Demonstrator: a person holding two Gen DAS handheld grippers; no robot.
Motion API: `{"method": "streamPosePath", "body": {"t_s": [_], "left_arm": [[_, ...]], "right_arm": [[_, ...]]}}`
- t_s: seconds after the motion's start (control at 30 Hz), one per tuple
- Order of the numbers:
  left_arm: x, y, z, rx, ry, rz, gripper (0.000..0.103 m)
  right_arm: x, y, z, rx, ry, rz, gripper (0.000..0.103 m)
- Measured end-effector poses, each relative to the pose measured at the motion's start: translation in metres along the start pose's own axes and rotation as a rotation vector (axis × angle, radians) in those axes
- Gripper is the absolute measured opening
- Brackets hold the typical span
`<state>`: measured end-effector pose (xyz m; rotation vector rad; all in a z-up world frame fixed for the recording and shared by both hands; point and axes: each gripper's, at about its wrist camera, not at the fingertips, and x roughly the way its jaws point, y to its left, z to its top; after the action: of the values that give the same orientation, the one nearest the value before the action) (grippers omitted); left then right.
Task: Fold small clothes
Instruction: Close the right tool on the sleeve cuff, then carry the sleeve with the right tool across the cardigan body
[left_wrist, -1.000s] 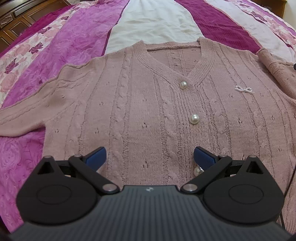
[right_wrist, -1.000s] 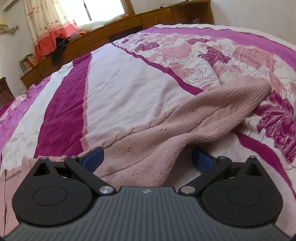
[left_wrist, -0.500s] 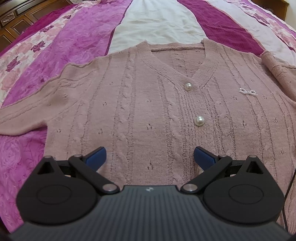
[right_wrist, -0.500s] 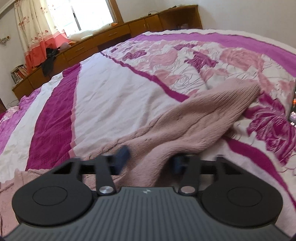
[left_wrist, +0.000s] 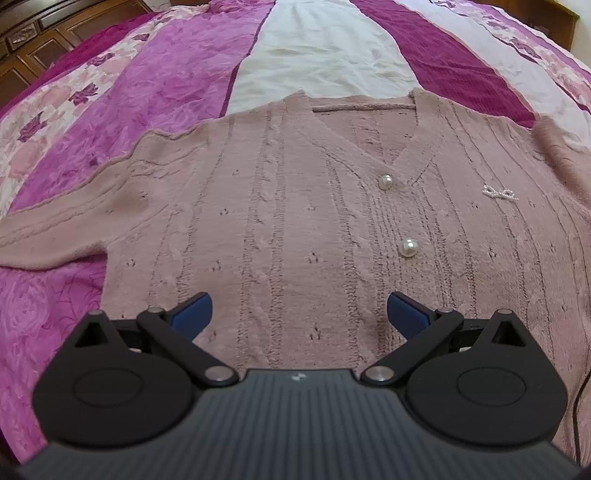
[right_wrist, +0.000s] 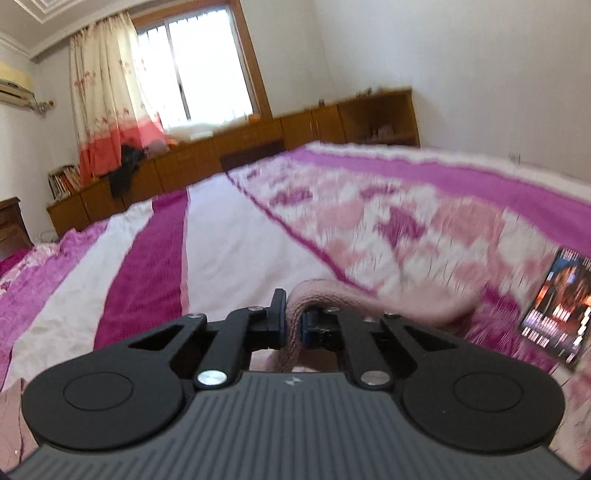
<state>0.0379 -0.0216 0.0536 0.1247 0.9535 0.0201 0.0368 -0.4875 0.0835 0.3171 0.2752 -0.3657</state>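
A dusty-pink knitted cardigan (left_wrist: 295, 221) with pearl buttons (left_wrist: 410, 246) lies flat, front up, on the bed. My left gripper (left_wrist: 299, 314) hovers low over its chest, open, blue pads wide apart with nothing between them. The cardigan's left sleeve (left_wrist: 48, 236) stretches off to the left. In the right wrist view my right gripper (right_wrist: 291, 325) is shut on the other sleeve (right_wrist: 369, 299), which is lifted off the bed and drapes away to the right.
The bedspread (left_wrist: 147, 85) has magenta, white and floral stripes. A dark printed card or booklet (right_wrist: 557, 314) lies on the bed at the right. Wooden cabinets (right_wrist: 258, 144), a curtained window (right_wrist: 207, 70) and dark wooden drawers (left_wrist: 40, 44) lie beyond the bed.
My right gripper closed on the sleeve and raised it, tilting the view up toward the room. My left gripper drifted slightly left over the cardigan and stayed open.
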Motion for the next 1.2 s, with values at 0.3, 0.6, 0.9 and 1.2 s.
{"method": "streamPosePath", "body": {"t_s": [0.3, 0.6, 0.9, 1.2], "left_arm": [[-0.008, 0.012, -0.002, -0.02, -0.021, -0.003, 0.103], [-0.017, 0.038, 0.0, -0.032, -0.056, 0.046, 0.103], [-0.025, 0.071, 0.002, -0.083, -0.09, 0.068, 0.103], [-0.031, 0.104, -0.003, -0.12, -0.109, 0.103, 0.103]], "right_arm": [[-0.041, 0.019, 0.013, -0.053, -0.046, 0.057, 0.008], [-0.072, 0.075, 0.005, -0.096, -0.038, 0.137, 0.008], [-0.095, 0.147, -0.003, -0.134, -0.036, 0.215, 0.008], [-0.108, 0.23, -0.025, -0.164, -0.005, 0.304, 0.008]]}}
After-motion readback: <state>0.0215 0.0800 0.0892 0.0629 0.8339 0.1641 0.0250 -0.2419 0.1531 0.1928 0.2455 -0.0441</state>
